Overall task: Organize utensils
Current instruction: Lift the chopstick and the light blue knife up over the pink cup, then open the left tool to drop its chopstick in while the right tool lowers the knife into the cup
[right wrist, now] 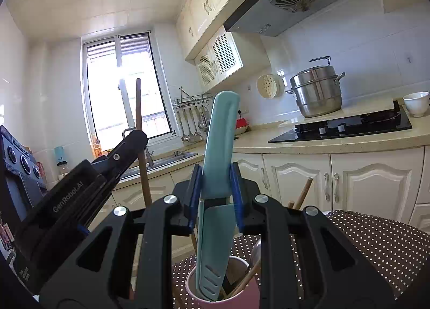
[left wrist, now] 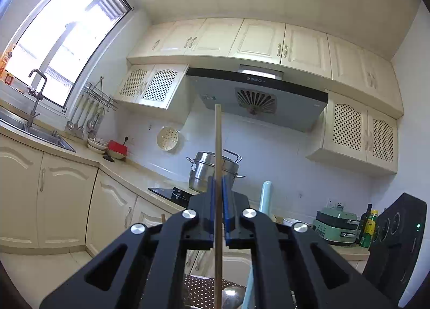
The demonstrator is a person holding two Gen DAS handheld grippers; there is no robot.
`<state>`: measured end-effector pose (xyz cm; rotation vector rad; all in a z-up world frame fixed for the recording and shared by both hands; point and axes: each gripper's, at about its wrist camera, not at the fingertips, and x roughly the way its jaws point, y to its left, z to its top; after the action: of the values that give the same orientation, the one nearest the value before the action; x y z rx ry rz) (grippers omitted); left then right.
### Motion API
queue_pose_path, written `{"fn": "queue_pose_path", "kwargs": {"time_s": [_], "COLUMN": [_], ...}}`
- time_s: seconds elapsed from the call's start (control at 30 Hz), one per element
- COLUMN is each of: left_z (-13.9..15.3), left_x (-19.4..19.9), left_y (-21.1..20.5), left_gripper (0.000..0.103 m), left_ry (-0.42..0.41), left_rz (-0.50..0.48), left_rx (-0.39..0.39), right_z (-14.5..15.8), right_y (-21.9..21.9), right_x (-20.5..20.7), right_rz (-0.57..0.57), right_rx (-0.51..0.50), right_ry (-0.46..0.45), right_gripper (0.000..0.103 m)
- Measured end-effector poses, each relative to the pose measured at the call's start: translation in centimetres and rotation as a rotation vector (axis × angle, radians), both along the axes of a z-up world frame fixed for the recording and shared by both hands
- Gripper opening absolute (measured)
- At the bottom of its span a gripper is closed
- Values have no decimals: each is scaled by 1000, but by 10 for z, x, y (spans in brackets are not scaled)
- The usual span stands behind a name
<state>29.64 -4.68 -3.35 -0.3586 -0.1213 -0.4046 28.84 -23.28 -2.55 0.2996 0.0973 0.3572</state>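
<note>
Your left tongs (left wrist: pixel 219 201) clamp a wooden stick (left wrist: pixel 218 148) upright. Beside them, your right tongs (right wrist: pixel 216 188) grip a teal knife (right wrist: pixel 219 148) vertically, tip inside the pink cup (right wrist: pixel 228 299) directly below, so it stands sorted.

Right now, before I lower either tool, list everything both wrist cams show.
Wooden chopstick: one, tan, upright in left gripper.
Tongs: one, teal, tips inside cup.
Cup: one, pink, on dotted cloth, holding utensils.
Dotted cloth: one, brown with white dots, under cup.
Steamer pot: one, steel, behind hob.
Hob: one, black, on counter.
Sink: one, steel, under window.
Left gripper: shut on wooden chopstick.
Right gripper: shut on tongs.
</note>
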Motion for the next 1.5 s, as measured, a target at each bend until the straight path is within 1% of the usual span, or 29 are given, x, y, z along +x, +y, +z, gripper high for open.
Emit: {"fn": "queue_pose_path", "kwargs": {"time_s": [0.3, 0.53, 0.6, 0.63, 0.7, 0.73, 0.77, 0.83, 0.87, 1.0, 1.07, 1.2, 1.23, 1.27, 1.4, 1.5], "left_z": [-17, -32, -33, -34, -34, -34, -33, -33, -33, -32, -32, -34, -35, -35, -38, -38], "left_x": [21, 27, 26, 25, 23, 23, 23, 22, 21, 14, 11, 6, 6, 5, 3, 1], "left_y": [5, 7, 8, 9, 14, 17, 21, 26, 27, 32, 34, 41, 42, 44, 47, 51], "left_gripper": [5, 6, 6, 8, 19, 32, 36, 37, 40, 44, 50, 55, 58, 60, 60, 60], "left_ry": [-11, 56, 78, 85, 104, 116, 131, 155, 162, 183, 210, 256, 272, 284, 304, 318], "left_rz": [56, 35, 31, 32, 28, 34, 33, 32, 40, 64, 95, 153, 164, 168, 181, 193], "left_rx": [-5, 26, 49, 57, 56, 49, 45, 53, 64, 108, 139, 184, 196, 206, 241, 241], "right_z": [-14, -19, -20, -20, -21, -21, -22, -22, -22, -23, -23, -24, -24, -24, -24, -23], "right_y": [8, 17, 20, 22, 24, 24, 24, 24, 26, 32, 35, 35, 36, 36, 40, 43], "right_x": [14, 14, 13, 12, 10, 9, 10, 10, 9, 5, 4, 3, 2, 2, -1, 0], "right_rz": [-3, -5, -5, -5, -9, -11, -12, -15, -17, -13, -14, -20, -21, -21, -29, -37], "right_rx": [0, -14, -24, -29, -36, -35, -34, -40, -49, -73, -83, -95, -98, -101, -127, -142], "right_ry": [-14, -16, -19, -20, -22, -20, -17, -14, -14, -15, -15, -10, -10, -9, -20, -31], "right_gripper": [22, 22, 22, 22, 22, 22, 22, 22, 22, 22, 22, 22, 22, 22, 22, 22]}}
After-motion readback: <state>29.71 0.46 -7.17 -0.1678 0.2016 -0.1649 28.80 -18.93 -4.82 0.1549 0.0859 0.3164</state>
